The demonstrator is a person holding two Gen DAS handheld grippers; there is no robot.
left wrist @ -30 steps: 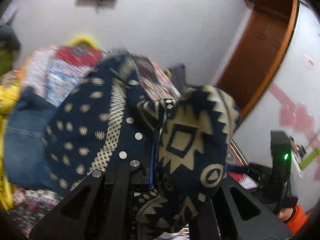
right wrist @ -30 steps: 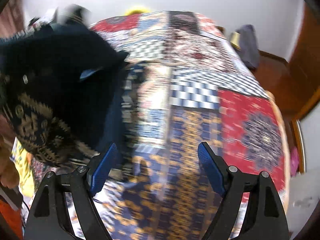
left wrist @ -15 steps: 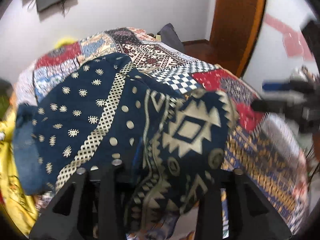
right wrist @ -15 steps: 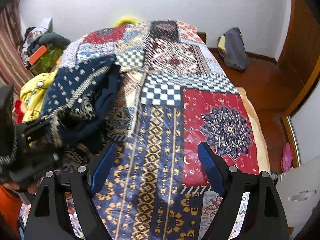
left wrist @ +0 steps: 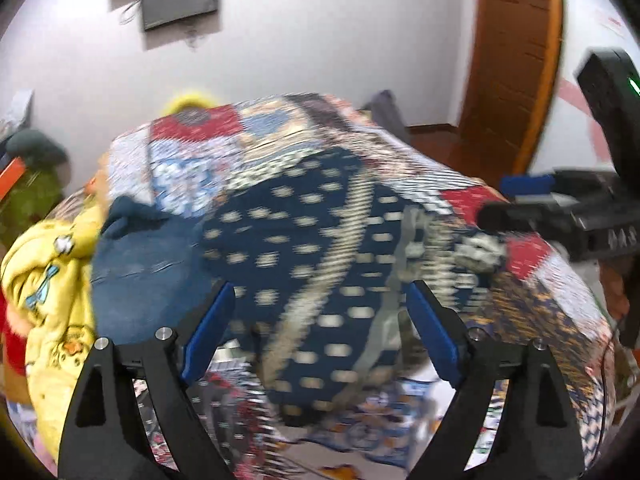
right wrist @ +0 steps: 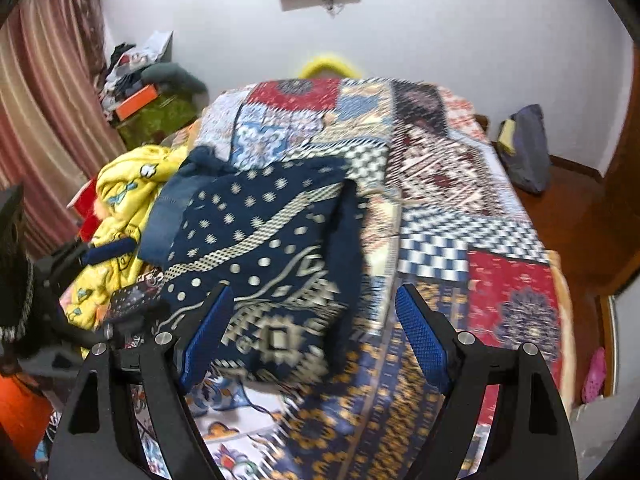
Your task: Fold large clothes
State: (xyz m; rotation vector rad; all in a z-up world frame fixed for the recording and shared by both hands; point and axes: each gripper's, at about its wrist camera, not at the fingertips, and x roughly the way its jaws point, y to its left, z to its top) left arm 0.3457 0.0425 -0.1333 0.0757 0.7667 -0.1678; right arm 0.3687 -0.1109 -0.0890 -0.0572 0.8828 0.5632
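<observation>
A navy garment [left wrist: 312,248] with cream dots and geometric bands lies crumpled on the left half of the patchwork bed [right wrist: 508,292]. My left gripper [left wrist: 320,332] hovers just above its near edge. Its jaws are opening wide and the blue pads [left wrist: 208,328] touch no cloth. My right gripper [right wrist: 314,332] is open over the same garment [right wrist: 260,248], nothing between its fingers. Each gripper shows in the other's view: the right gripper [left wrist: 560,208] at the right edge, the left gripper [right wrist: 100,256] at the left edge. Both views are motion-blurred.
A yellow printed garment [right wrist: 128,196] and a blue denim piece [right wrist: 172,208] are heaped at the bed's left side. Clutter and a curtain [right wrist: 40,120] stand further left. A dark bag [right wrist: 528,148] sits on the wooden floor at the right, near a brown door [left wrist: 516,60].
The left gripper, shut on the navy garment a second ago, has opened and let it go; the garment now lies on the bed. The right gripper stayed open while its view swung over the garment.
</observation>
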